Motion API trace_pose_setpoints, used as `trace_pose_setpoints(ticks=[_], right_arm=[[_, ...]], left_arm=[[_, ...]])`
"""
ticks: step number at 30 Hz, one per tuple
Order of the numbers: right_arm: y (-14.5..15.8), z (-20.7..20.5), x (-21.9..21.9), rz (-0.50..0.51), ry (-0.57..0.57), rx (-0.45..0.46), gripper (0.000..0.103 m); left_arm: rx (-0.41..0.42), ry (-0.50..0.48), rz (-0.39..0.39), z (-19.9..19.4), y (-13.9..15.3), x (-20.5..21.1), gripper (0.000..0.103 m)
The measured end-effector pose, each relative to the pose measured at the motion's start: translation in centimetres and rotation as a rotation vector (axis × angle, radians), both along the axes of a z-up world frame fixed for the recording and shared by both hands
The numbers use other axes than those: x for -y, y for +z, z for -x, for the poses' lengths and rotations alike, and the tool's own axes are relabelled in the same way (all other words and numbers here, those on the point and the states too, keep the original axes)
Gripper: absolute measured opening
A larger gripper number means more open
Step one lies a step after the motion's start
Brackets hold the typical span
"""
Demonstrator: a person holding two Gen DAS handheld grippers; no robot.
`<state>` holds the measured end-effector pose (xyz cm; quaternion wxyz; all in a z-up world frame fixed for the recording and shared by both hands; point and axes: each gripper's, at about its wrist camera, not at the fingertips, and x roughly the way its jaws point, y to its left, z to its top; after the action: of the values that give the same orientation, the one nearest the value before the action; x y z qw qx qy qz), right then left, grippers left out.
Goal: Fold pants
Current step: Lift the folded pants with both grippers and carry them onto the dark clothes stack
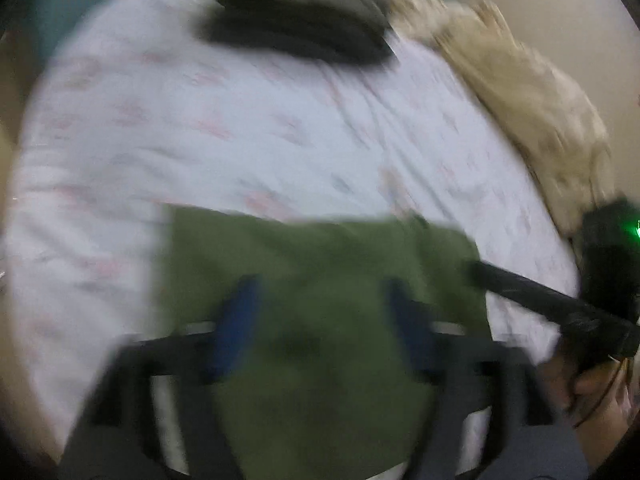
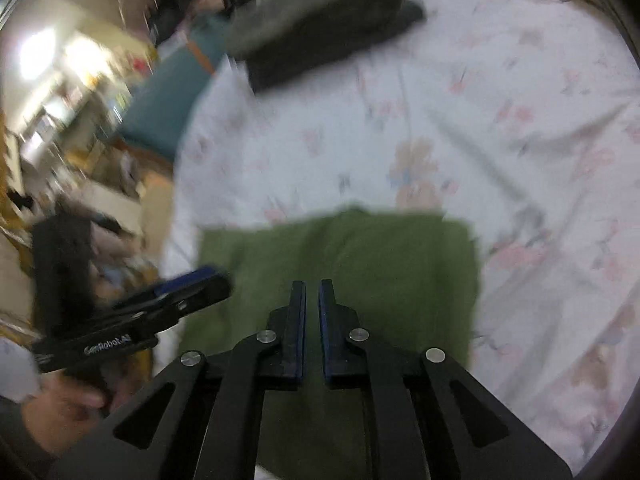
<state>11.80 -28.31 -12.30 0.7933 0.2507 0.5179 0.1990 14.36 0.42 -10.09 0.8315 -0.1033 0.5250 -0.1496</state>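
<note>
White lettering reading "GenRobot.AI" shows on the side of the left hand-held gripper (image 2: 192, 284), whose blue-padded fingers stand spread wide, holding nothing. One pair of olive-green fabric pants (image 2: 340, 256), folded into a compact rectangle, lies on the bed's white floral-print sheet (image 2: 500, 120) directly beneath both hand-held grippers, its long axis running across their fingers. The right hand-held gripper (image 2: 313, 292) hovers over it with fingers nearly together, gripping nothing. One dark grey folded garment (image 2: 320, 28) lies far ahead.
</note>
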Motion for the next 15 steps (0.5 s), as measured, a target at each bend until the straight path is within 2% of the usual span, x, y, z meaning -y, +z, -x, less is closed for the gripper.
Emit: trace_pose_setpoints(ticks=[1,2,3,4,6,9,11,12,13,15], right_arm=[[0.5,0.5,1.2,-0.026,-0.042,0.006,0.034],[0.6,0.9,2.2,-0.039,-0.081,-0.006,0.075],[0.4,1.2,2.8,-0.040,-0.113,-0.023,0.089],[-0.2,1.8,3.9,-0.036,-0.173,-0.050,0.093],[-1.5,2.1,4.6,-0.027,-0.218,-0.090,0.093],[-4.9,2.3,4.6,-0.025,-0.216,-0.198,0.091],[-8.1,2.6,3.5,-0.124,-0.159,-0.313,0.082],[-9.1,2.9,2.5,-0.169,-0.114,-0.349,0.081],[-9.1,3.1,1.7,-0.158,-0.080,-0.340,0.081],[-8.3,3.2,-0.1,-0.081,0.007,-0.274,0.066]], left_arm=[[0.035,0.048,-0.019,0.3,0.5,-1.2,0.095],[0.047,0.088,-0.029,0.6,0.6,-2.3,0.099],[0.017,0.112,-0.032,0.7,-0.1,-3.4,0.099],[-0.024,0.117,-0.025,0.6,-0.9,-3.9,0.099],[-0.144,0.118,0.014,0.8,-3.7,-4.8,0.099],[-0.249,0.089,0.051,1.3,-6.7,-5.0,0.098],[-0.290,0.049,0.093,2.1,-8.3,-4.8,0.098],[-0.285,0.019,0.099,2.4,-8.5,-4.4,0.096],[-0.272,-0.005,0.110,2.7,-8.3,-3.8,0.091],[-0.276,-0.082,0.128,2.9,-8.2,-2.6,0.051]])
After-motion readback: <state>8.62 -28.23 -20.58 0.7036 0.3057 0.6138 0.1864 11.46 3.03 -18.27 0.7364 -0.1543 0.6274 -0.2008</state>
